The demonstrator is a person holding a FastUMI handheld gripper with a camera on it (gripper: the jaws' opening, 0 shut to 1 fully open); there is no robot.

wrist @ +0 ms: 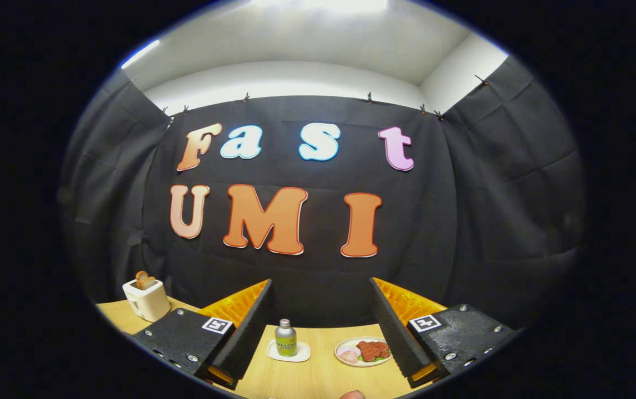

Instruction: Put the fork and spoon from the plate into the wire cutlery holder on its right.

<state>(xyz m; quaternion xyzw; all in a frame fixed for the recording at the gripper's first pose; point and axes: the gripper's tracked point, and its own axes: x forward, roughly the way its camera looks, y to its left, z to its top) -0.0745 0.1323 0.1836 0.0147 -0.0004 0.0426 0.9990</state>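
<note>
Fingers point(245, 332) of our gripper point(320, 332) stand wide apart, black ribbed pads facing each other across an open gap with orange backing behind them, and nothing is held between them; each finger block carries a small square black-and-white marker on its top.

We see a wooden table point(306, 382) running beyond and between the fingers; on it, in the gap, a small green bottle point(285, 338) with a silver cap stands upright on a little white tray point(290, 353); its label bears writing too small for us to read.

Just right of the bottle, touching the inner edge of the right finger as we see it, lies a round white plate point(343, 357) holding red-brown pieces and some pale pink slices with a bit of green; we cannot make out a fork or a spoon on it, so we cannot tell how either lies or which way its long axis points; we cannot pick out a wire cutlery holder either.

Off beyond the left finger, near the table's far corner, a cream toaster point(146, 299) stands with brown toast sticking up from its slot; a small rounded pinkish shape point(352, 394) shows at the table's near edge, too cut off for us to identify.
</note>
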